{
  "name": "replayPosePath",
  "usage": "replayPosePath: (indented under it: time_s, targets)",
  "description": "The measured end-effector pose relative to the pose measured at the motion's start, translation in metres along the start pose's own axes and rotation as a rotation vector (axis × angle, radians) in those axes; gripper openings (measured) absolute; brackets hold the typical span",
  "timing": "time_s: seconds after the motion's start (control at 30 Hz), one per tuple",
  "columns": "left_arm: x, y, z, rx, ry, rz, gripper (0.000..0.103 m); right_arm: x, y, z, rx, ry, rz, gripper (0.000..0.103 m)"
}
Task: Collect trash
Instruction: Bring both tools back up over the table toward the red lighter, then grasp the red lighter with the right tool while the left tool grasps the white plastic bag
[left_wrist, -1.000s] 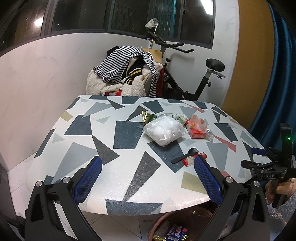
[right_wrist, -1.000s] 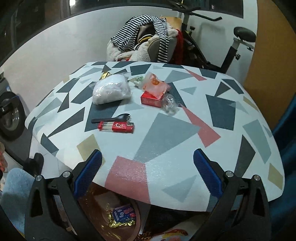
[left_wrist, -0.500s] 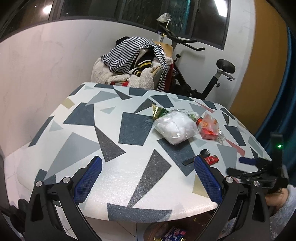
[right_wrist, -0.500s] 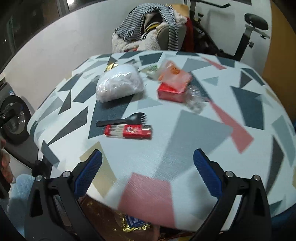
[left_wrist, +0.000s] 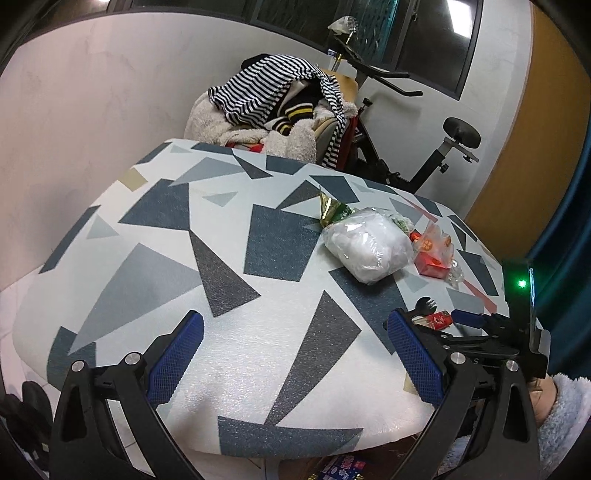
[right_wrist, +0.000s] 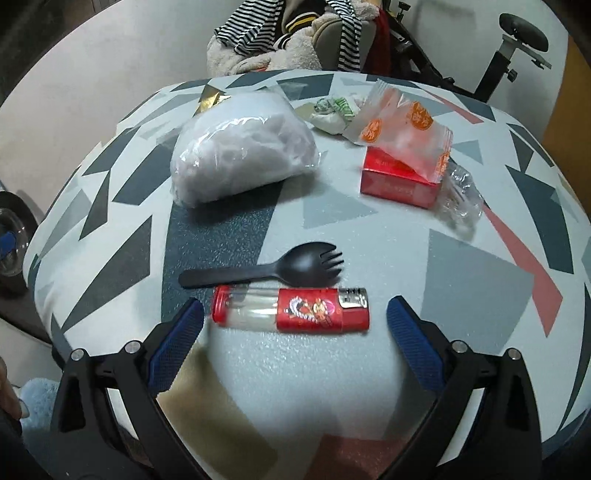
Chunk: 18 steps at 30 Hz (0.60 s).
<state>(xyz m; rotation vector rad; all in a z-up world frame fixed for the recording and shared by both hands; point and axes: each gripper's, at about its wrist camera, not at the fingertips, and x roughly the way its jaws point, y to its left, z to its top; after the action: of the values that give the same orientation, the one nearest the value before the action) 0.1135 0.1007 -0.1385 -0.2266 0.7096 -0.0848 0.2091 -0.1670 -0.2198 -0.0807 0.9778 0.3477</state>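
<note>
Trash lies on the patterned table: a red lighter, a black spork just behind it, a white stuffed plastic bag, a red box with an orange-printed wrapper on top, clear cellophane and a crumpled green-white wrapper. My right gripper is open, low over the table, with the lighter between its fingers. My left gripper is open and empty over the table's near left part. The bag and the right gripper show at its right.
A chair piled with striped clothes and an exercise bike stand behind the table. A brown bin with wrappers sits below the table's near edge. A blue curtain hangs at right.
My right gripper has moved forward and down over the table toward the lighter and spork. My left gripper has swung left and closer to the table. Both stay open.
</note>
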Motion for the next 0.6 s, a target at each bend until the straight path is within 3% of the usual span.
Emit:
replayPosePath:
  time_s: [0.1,0.2,0.33,0.47,0.6]
  targets:
    - [0.007,-0.001,0.001,-0.014,0.018,-0.014,0.097,0.002,0.001,0.001,-0.018,0.005,-0.017,0.097]
    - [0.013,-0.004,0.002,-0.03,0.034,-0.04,0.097,0.002,0.003,0.001,-0.06,0.002,-0.037,0.084]
    - [0.024,-0.013,0.005,-0.037,0.052,-0.074,0.097,-0.002,-0.006,0.001,-0.053,-0.004,0.011,0.084]
    - [0.043,-0.021,0.01,-0.088,0.102,-0.15,0.083,-0.015,-0.017,0.001,-0.042,-0.042,0.02,0.084]
    - [0.072,-0.029,0.021,-0.161,0.153,-0.222,0.079,-0.026,-0.033,0.002,-0.021,-0.073,0.018,0.084]
